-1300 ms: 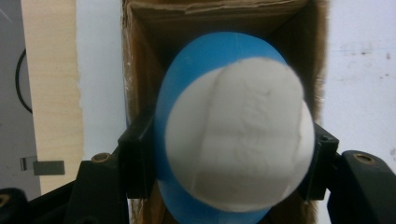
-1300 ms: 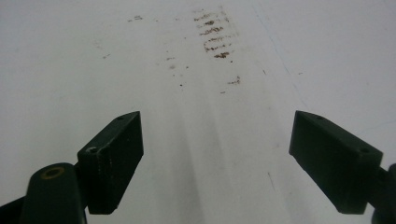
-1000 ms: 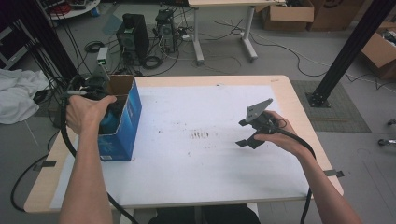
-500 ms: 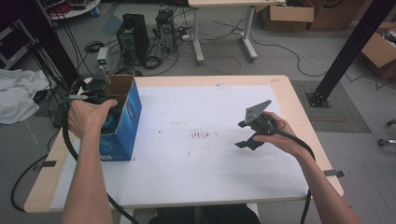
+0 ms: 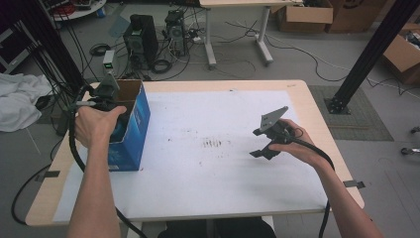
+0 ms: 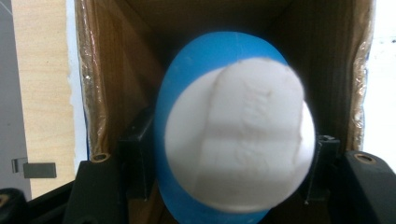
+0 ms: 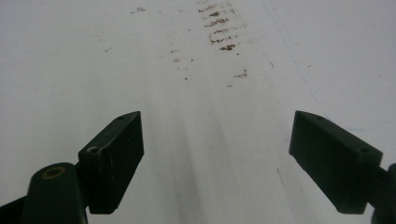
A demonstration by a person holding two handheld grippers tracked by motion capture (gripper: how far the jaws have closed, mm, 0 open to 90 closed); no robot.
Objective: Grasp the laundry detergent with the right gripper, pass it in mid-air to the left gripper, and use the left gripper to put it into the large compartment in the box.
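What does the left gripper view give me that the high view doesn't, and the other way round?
Left gripper view: a blue bottle with a white cap clamped between the left tool jaws, over the box's brown interior. High view: the right tool held open above the white table sheet, away from the box, nothing in it. Both: the blue box at the table's left edge, with the left tool at its open top.

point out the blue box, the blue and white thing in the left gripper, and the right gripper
blue box [image 5: 140, 130], high view, its blue side wall
blue and white object [image 6: 238, 154], left gripper view, its white face
right gripper [image 7: 215, 161], right gripper view, between its open fingertips
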